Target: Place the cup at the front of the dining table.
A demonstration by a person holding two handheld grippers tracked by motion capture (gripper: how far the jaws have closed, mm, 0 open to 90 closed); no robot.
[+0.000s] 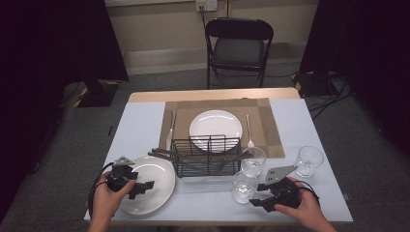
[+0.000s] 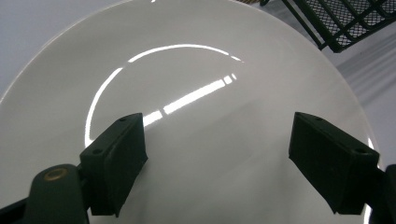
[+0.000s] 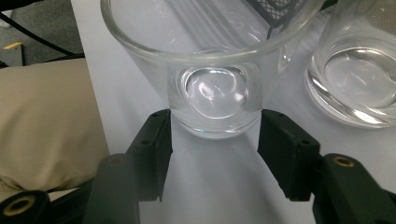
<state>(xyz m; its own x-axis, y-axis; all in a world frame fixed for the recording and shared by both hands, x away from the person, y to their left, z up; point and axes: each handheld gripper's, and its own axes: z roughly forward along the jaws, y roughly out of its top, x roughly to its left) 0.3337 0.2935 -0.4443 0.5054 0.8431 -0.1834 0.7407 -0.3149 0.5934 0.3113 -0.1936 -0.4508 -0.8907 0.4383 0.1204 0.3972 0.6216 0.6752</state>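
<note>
Right gripper [image 1: 261, 197] was at the near glass [image 1: 243, 187], jaws open and straddling its base, not yet clamped; in its own view the glass [image 3: 212, 70] sat between the pads with a small gap each side. My read: that was the grab step. Best to close slow and square on the thick base, keep it upright, lift straight and mind the two glasses just beside it [image 1: 253, 161] [image 1: 309, 160]. Left gripper [image 1: 140, 186] hovered over the near plate [image 1: 162, 169], jaws wide open, holding nothing; plate [image 2: 196, 56] lay flat under it. Worktop [image 1: 140, 130] was pale blue sheet, smooth and likely slippery, with a woven mat [image 1: 263, 121], second plate [image 1: 215, 126], cutlery, and wire basket [image 1: 207, 155] mid-table. Dark room, folding chair [image 1: 239, 46] beyond, cables on floor
</note>
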